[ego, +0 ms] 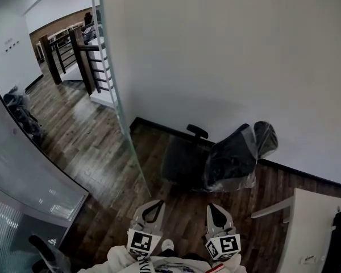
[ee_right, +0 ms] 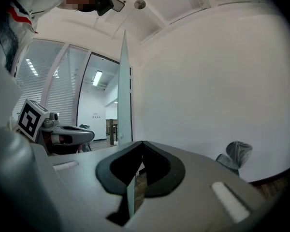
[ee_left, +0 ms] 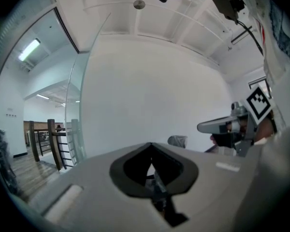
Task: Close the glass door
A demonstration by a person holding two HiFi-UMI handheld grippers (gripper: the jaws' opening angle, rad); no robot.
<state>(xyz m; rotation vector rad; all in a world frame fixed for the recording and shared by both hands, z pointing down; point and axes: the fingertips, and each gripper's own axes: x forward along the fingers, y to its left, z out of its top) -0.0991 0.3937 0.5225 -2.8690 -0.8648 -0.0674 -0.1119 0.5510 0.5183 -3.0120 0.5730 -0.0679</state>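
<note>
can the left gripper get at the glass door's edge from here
Probably yes: the left gripper sits near the glass door edge with only bare floor between; the chair stands off right.

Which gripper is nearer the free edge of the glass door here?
Left. The left gripper points at the foot of the glass door; the right gripper sits farther right, facing the chair.

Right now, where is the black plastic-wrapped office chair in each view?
Head view: black plastic-wrapped office chair at centre right, by the wall.
Left gripper view: its wrapped top peeks just right of centre.
Right gripper view: its top at lower right.
Shared landmark: glass door edge, left of the chair everywhere.
</note>
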